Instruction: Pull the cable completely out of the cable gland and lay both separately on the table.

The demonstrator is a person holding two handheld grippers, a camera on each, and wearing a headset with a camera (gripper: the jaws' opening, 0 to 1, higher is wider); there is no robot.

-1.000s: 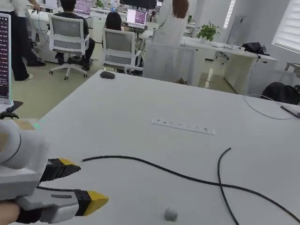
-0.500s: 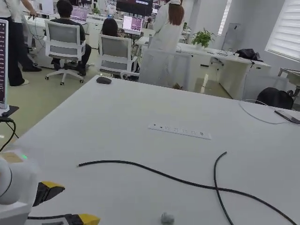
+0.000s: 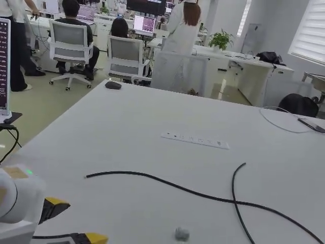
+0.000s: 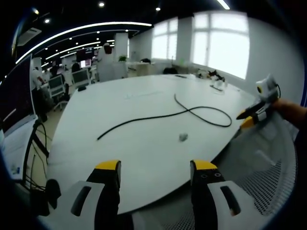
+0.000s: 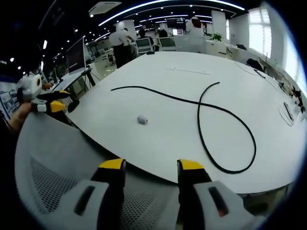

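A long black cable [image 3: 167, 184] lies loose across the white table [image 3: 132, 127], and it crosses itself at the right. Apart from it, a small grey cable gland [image 3: 182, 234] sits near the table's front edge. In the left gripper view the cable [image 4: 168, 115] and the gland [image 4: 183, 137] lie well ahead of my open left gripper [image 4: 156, 166]. That left gripper [image 3: 76, 221] sits at the bottom left of the head view with nothing between its jaws. My right gripper [image 5: 151, 165] is open too, off the table's edge, with the gland [image 5: 142, 119] and the cable [image 5: 201, 108] beyond it.
A white power strip [image 3: 195, 140] lies mid-table and a dark mouse [image 3: 112, 85] sits at the far left corner. A grey mesh chair back [image 5: 57, 172] stands between the grippers and the table. People and office chairs are behind the table.
My left gripper has drawn back, down and to the left in the head view. The cable and the gland have stayed put.
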